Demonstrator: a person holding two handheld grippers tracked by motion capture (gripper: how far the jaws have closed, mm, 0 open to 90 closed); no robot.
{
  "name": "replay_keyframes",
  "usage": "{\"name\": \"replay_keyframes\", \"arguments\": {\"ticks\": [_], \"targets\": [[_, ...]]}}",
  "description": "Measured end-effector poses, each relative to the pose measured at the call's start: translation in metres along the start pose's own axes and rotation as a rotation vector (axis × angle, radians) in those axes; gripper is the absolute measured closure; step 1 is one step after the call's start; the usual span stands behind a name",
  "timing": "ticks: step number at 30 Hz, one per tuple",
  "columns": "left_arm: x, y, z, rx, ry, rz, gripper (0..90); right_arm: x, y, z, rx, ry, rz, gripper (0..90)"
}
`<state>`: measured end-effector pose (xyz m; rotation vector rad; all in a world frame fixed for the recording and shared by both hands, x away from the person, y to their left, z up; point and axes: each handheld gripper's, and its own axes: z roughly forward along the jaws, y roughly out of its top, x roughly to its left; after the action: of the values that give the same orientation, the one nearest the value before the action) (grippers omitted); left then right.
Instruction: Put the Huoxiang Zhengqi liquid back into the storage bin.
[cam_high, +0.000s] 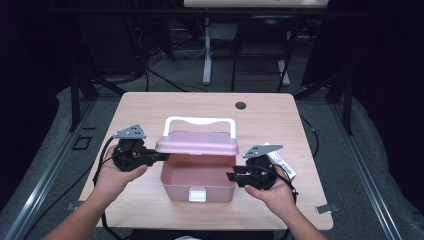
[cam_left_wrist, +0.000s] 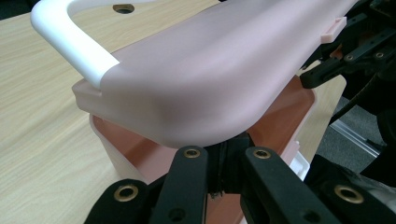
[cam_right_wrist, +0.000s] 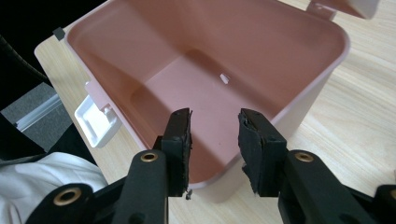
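A pink box (cam_high: 198, 180) stands open at the table's middle, its lid (cam_high: 197, 144) raised about level above the back rim, with a white handle (cam_high: 200, 120) behind it. My left gripper (cam_high: 162, 156) is shut on the lid's left edge; in the left gripper view the lid (cam_left_wrist: 210, 79) spreads just above my closed jaws (cam_left_wrist: 224, 154). My right gripper (cam_high: 231, 176) is open at the box's right wall. In the right gripper view its jaws (cam_right_wrist: 215, 121) straddle the near rim without pressing it, looking into the empty box (cam_right_wrist: 261, 51). A white latch (cam_right_wrist: 95, 119) hangs on the front.
A small white and grey packet (cam_high: 281, 161) lies on the table behind my right hand. A round cable hole (cam_high: 241, 105) sits near the table's far edge. The other gripper (cam_left_wrist: 355, 51) appears past the lid in the left gripper view.
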<state>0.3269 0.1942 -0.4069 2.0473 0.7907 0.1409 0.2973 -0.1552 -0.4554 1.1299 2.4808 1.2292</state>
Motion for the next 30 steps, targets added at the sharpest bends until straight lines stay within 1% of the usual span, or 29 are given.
{"name": "replay_keyframes", "arguments": {"ticks": [9, 11, 15, 20, 24, 30], "targets": [[0.002, 0.003, 0.0, -0.003, -0.001, -0.003, 89.8, 0.008, -0.001, 0.01, 0.02, -0.005, -0.034, 64.6], [0.002, 0.005, -0.001, 0.003, -0.003, -0.003, 89.8, 0.009, -0.002, 0.013, 0.023, -0.007, -0.041, 64.6], [0.003, 0.007, -0.001, 0.001, -0.004, -0.007, 89.8, 0.01, -0.003, 0.018, 0.029, 0.001, -0.04, 64.9], [0.004, 0.01, -0.001, 0.009, 0.0, -0.004, 89.8, 0.012, -0.004, 0.024, 0.041, -0.002, -0.051, 65.0], [0.006, 0.012, -0.002, 0.009, -0.003, -0.007, 89.8, 0.014, -0.005, 0.027, 0.045, -0.007, -0.059, 65.2], [0.006, 0.014, -0.002, 0.009, -0.002, -0.01, 89.8, 0.014, -0.005, 0.028, 0.047, -0.005, -0.057, 65.2]]}}
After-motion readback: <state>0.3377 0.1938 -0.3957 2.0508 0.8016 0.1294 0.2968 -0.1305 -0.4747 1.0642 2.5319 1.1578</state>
